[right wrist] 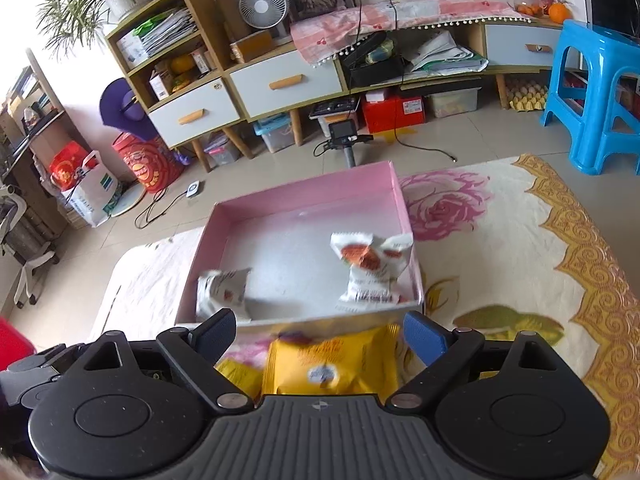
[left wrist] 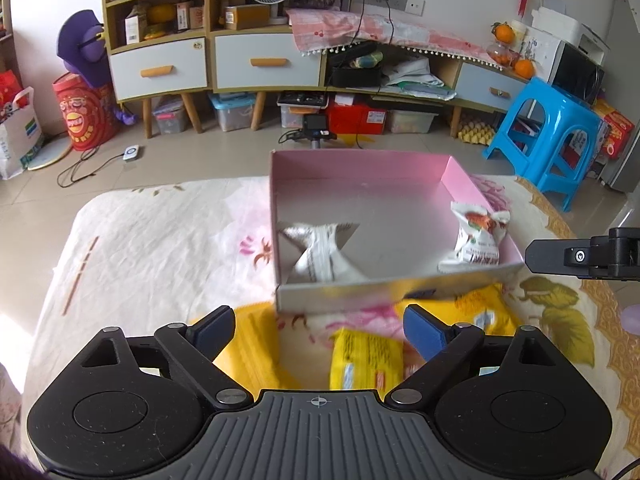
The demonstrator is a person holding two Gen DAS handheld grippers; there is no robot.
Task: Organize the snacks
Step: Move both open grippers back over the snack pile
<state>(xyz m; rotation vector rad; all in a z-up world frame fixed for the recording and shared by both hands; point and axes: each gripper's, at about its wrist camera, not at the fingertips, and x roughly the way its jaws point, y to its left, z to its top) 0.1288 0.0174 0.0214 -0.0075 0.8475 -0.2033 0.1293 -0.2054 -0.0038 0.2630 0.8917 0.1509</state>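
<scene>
We see cardboard box (left wrist: pixel 460 176): matt pink walls, grey matt floor. White snack packets (right wrist: pixel 370 272) inside: crinkled, slightly glossy plastic film. Yellow snack packets (right wrist: pixel 332 364) beside box: shiny plastic wrap. Tablecloth (left wrist: pixel 160 240): wrinkled printed cloth, matt. Our left gripper (left wrist: pixel 319 330) and right gripper (right wrist: pixel 320 334): matt black plastic, metal pivot pins, blue fingers (left wrist: pixel 424 332) rubbery-looking, ribbed grey plate. Stool (right wrist: pixel 592 92): glossy blue plastic. Floor (left wrist: pixel 180 160): smooth tile.

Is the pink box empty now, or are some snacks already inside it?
Not empty. The pink box holds two white snack packets on its floor; the yellow packets lie outside it.
</scene>
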